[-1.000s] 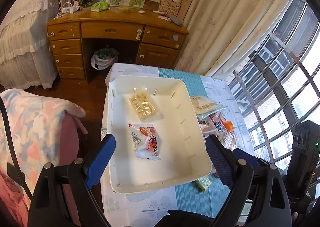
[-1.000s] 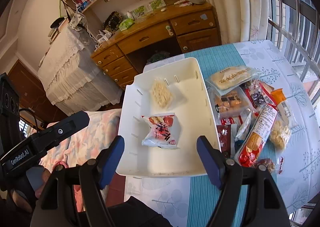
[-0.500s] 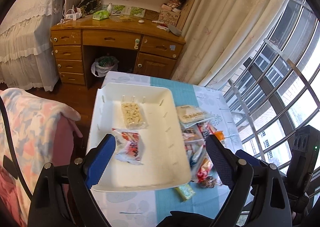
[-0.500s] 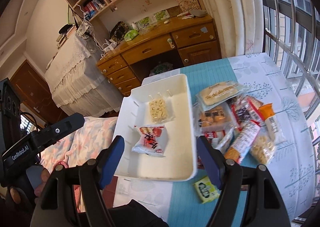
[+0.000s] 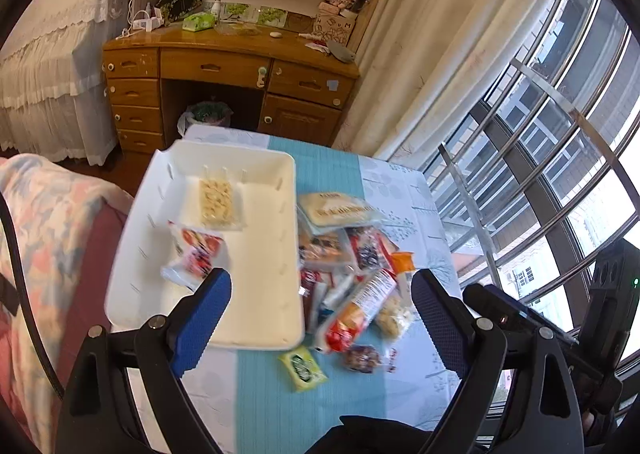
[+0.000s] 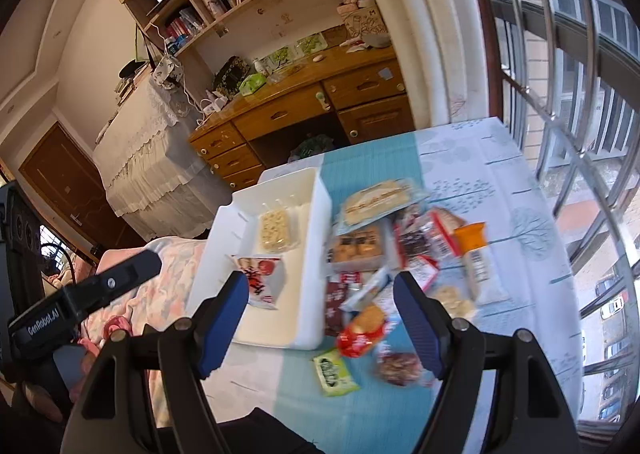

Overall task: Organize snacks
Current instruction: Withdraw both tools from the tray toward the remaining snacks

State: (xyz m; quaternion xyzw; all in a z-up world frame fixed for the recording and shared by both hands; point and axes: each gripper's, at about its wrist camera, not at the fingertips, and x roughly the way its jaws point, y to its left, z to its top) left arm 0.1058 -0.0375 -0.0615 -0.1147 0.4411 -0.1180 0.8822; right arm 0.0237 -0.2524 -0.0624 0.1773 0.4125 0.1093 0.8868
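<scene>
Both claws are seen hanging above the tabletop (image 5: pixel 404 189) with nothing gripped. The left claw (image 5: pixel 320 310) is spread wide, jaws well apart and empty. The right claw (image 6: pixel 320 314) is also parted, a bit narrower, and nothing is caught between its blue pads either.

The white tray (image 5: pixel 264 274) is found ahead of the left claw and off to its left side, with its near edge running behind the left blue finger (image 5: pixel 200 318). Two packs are already laid inside: a clear pack of pale crackers (image 5: pixel 218 202) toward the far end, and a red-and-white snack bag (image 5: pixel 192 254) nearer, just beyond that left finger.

The loose snack pile (image 6: pixel 404 250) is spotted ahead of the right claw, beside the tray's right wall, on the teal strip of the cloth. A long red-and-orange tube pack (image 5: pixel 360 306) lies right between the left claw's fingers in view, though it isn't touched. A small green packet (image 6: pixel 334 372) and a dark reddish packet (image 6: pixel 398 368) are set apart from the pile, closest to the right claw. Things are a little blurred, so labels can't be read.
</scene>
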